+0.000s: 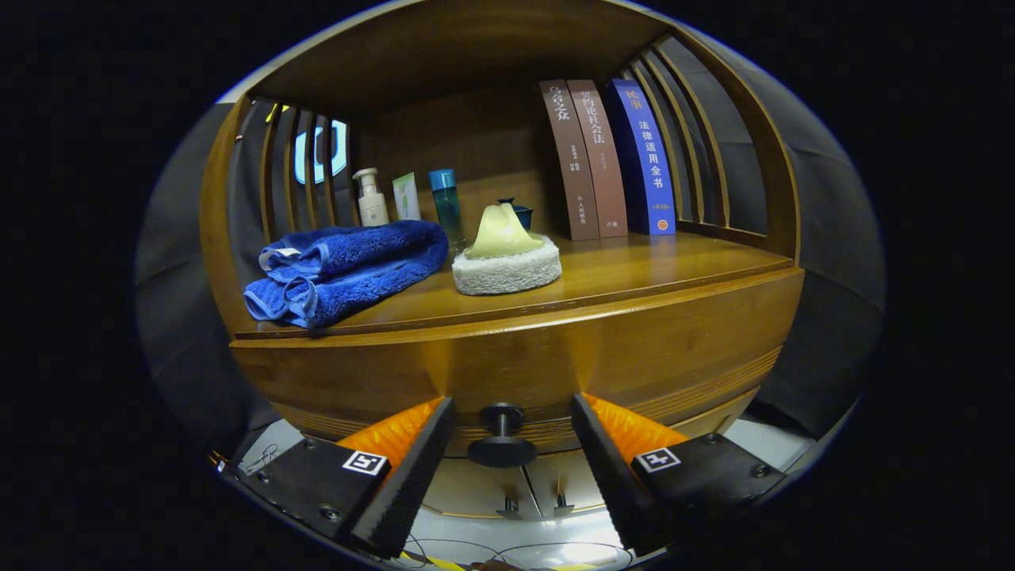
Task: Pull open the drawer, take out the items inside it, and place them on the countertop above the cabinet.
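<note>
**Knob lined up, drawer shut — slip risk**

Right now the gripper (501, 444) is spread wide, fingers either side of the drawer knob (501, 432) w/ clear gaps both sides; nothing gripped. The drawer (634, 349) front sits flush in the cabinet, so it's closed and its inside is hidden.

On the countertop (674, 266): a folded blue towel (349, 270) near the front-left corner, a scrub pad (507, 266) w/ a pale handle mid-front, bottles along the back-left, books (610, 159) upright at the back-right. Fits either stage: drawer yet to be pulled, or emptied and pushed back, towel and pad being its contents. Can't tell which.

Risks if the knob gets grabbed:
- Knob is small and round w/ a thin stem; a clamp on the disc's rim prob slips off.
- Off-axis pull could jam the drawer or shift the cabinet.
- Towel overhangs the front edge; a jolt may drop it.
</note>
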A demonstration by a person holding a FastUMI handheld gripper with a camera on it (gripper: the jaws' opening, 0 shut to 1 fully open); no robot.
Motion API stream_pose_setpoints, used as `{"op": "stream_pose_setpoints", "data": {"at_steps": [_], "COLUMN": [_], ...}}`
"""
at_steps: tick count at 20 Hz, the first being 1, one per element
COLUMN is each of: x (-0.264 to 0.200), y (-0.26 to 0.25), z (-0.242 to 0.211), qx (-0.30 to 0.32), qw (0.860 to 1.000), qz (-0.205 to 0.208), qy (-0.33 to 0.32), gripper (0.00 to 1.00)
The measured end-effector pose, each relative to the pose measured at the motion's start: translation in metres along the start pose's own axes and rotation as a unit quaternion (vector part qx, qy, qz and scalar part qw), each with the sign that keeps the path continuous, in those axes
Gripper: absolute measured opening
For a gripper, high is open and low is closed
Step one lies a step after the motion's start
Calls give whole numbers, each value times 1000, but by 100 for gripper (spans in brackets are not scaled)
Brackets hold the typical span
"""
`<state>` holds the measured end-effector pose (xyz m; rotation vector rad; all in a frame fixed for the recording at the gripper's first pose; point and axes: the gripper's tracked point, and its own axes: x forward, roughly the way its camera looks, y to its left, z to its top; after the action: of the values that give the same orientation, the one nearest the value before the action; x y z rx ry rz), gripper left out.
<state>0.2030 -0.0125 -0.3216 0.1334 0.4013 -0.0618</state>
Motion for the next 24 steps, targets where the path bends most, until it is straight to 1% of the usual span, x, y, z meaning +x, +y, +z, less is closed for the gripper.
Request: {"op": "stream_pose_setpoints", "data": {"at_steps": [7,9,12,15,19,22,24], "x": [-1,-9,-35,-74,-138,-182,-208], "y": [2,0,2,12,32,42,38], "z": [-3,-1,16,58,134,180,196], "qx": [2,1,-8,-14,-37,-48,-50], "qw": [1000,1000,1000,999,994,989,988], "qz": [5,4,4,18,37,40,27], "qy": [12,13,0,-29,-91,-132,-144], "gripper": [99,100,100,100,99,99,99]}}
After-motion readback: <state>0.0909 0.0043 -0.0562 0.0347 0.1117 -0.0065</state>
